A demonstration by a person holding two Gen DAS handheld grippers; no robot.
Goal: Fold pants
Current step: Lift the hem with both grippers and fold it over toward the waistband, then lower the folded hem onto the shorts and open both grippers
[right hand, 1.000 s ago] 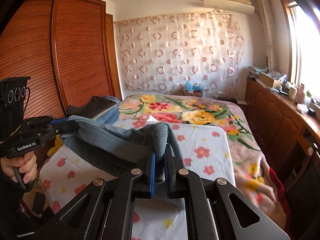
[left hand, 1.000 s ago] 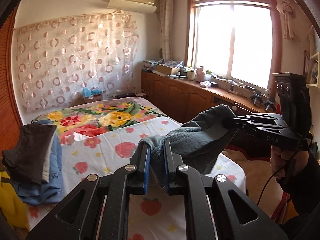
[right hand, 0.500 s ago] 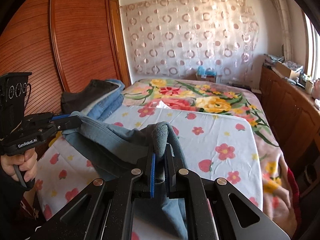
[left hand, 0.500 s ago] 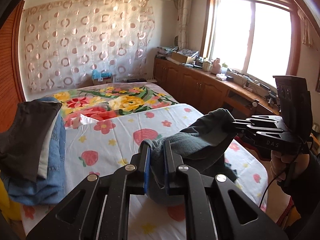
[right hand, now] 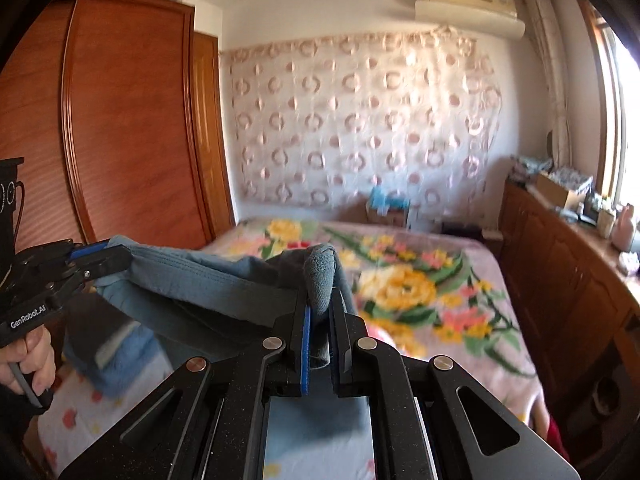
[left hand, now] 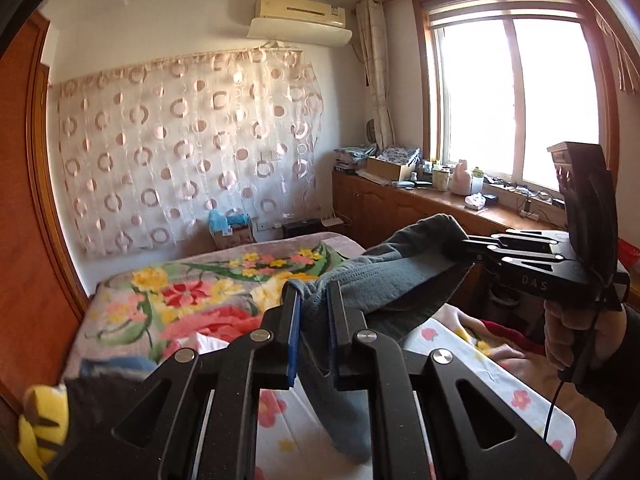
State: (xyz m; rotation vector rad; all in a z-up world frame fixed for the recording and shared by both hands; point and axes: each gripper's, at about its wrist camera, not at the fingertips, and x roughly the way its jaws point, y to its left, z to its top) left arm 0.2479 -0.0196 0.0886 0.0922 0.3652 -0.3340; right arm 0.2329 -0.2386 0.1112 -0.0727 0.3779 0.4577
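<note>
1. Clamping one bunched edge of the grey-blue fabric pants point(left hand: 372, 280), the left gripper point(left hand: 312, 300) jaws grip tight.
2. Right gripper point(right hand: 320, 300) jaws pinch another edge.
3. Pants hang stretched between both, above the floral-sheeted bed point(right hand: 432, 280).

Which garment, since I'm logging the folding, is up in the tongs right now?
The grey-blue pants, pinched by left tongs and right tongs above the bed; the other clothes lie stacked on it.
</note>
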